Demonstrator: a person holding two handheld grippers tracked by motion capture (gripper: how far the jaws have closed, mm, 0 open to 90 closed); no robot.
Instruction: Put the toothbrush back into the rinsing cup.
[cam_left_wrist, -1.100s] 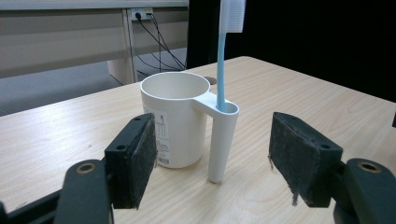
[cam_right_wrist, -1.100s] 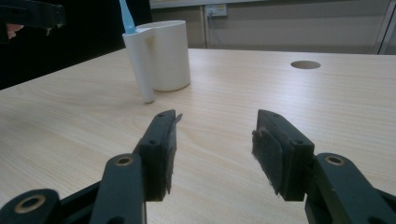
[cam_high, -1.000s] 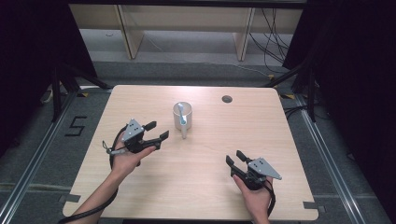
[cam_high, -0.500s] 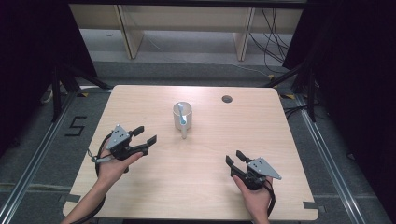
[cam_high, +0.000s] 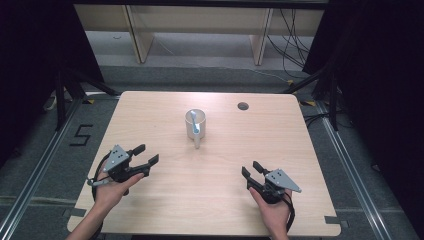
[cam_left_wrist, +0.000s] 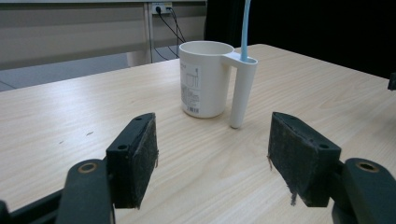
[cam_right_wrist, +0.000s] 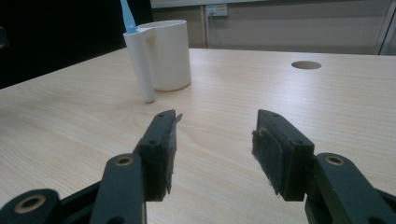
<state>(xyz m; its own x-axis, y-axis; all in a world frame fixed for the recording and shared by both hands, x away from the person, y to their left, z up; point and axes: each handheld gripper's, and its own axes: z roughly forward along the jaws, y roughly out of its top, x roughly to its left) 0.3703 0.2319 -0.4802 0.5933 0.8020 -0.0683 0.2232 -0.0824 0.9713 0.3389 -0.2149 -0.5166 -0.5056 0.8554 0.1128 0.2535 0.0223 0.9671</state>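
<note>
Sitting mid-surface: white mug with blue toothbrush; both tongs, left and right, spread, empty; shelving behind, dark curtains.

A pale wooden table with rounded corners carries 1 white plastic mug, which stands upright just above the tabletop's centre, toward 12 o'clock. The mug's hollow tube-shaped handle points to 6 o'clock, and its foot reaches the wood. A small round cable hole is cut through the top at about 1 o'clock from the mug, near the far edge.
</note>
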